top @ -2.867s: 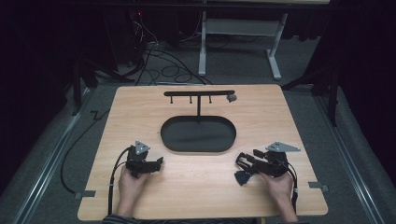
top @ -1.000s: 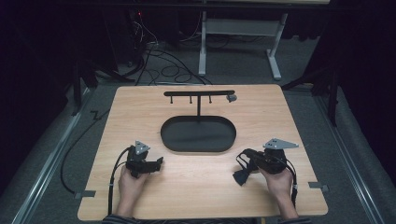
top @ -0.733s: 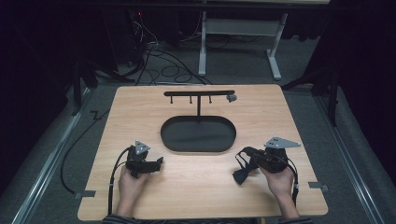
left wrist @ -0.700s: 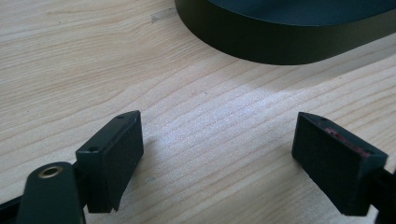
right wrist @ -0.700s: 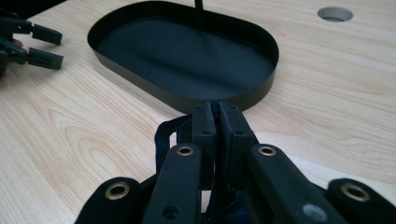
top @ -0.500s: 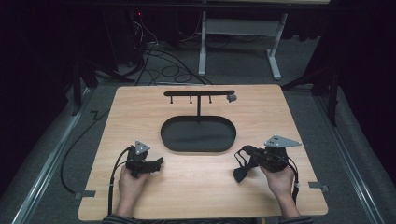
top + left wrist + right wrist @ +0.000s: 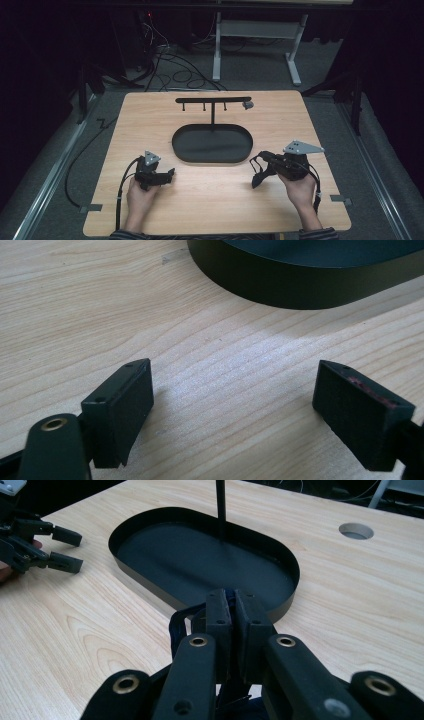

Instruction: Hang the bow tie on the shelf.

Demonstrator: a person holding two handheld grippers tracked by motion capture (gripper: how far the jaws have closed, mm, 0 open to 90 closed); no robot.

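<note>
My right hand-held gripper [image 7: 231, 611] is clamped on a dark strap [image 7: 257, 170], lifted just off the table [image 7: 210, 200] near its right edge, beside the black tray [image 7: 212, 142]. My left hand-held gripper [image 7: 232, 405] rests near the front edge, jaws wide apart over bare wood.

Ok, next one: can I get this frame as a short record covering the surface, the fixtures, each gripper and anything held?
surface: wooden table
fixture: black oval tray, nothing in it
stand: T-shaped hanger rising from the tray's far side, small hooks under its bar
left gripper: open, nothing between the jaws, low over the table beside the tray
right gripper: shut on a dark strap, with a loop hanging below the jaws
strap type: too dark to tell
</note>
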